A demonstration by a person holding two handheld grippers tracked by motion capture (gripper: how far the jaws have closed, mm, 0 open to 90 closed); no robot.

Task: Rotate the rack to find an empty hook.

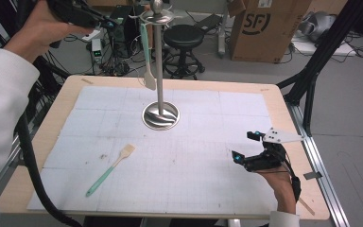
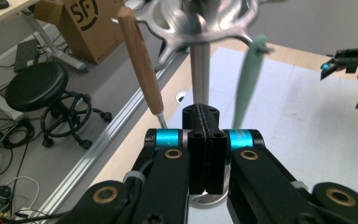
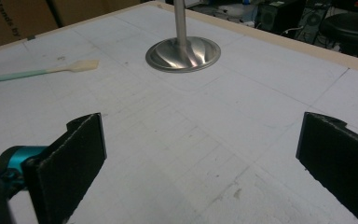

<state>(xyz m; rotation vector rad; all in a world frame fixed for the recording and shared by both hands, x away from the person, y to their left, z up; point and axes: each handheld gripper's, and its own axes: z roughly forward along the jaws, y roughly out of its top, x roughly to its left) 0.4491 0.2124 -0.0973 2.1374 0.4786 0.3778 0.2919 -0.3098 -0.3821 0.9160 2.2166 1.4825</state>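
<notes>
A steel utensil stand (image 1: 160, 116) rises from the middle of the white mat. From its hooked top (image 1: 157, 15) hangs a spatula with a mint-green handle (image 1: 146, 56). A second green-handled spatula (image 1: 108, 169) lies flat on the mat at the front left. My left gripper (image 1: 108, 22) is raised high at the left, close to the stand's top, its jaws shut with nothing between them. In the left gripper view the shut gripper (image 2: 204, 119) points at the pole (image 2: 199, 74), between a hanging wooden handle (image 2: 142, 65) and the green handle (image 2: 247, 84). My right gripper (image 1: 244, 146) rests open at the right.
In the right gripper view the wide-open gripper (image 3: 205, 158) faces the stand's base (image 3: 183, 53) and the lying spatula (image 3: 46, 71). A black stool (image 1: 183, 38) and a cardboard box (image 1: 264, 28) stand beyond the table's far edge. A black frame post (image 1: 321, 56) rises at the right.
</notes>
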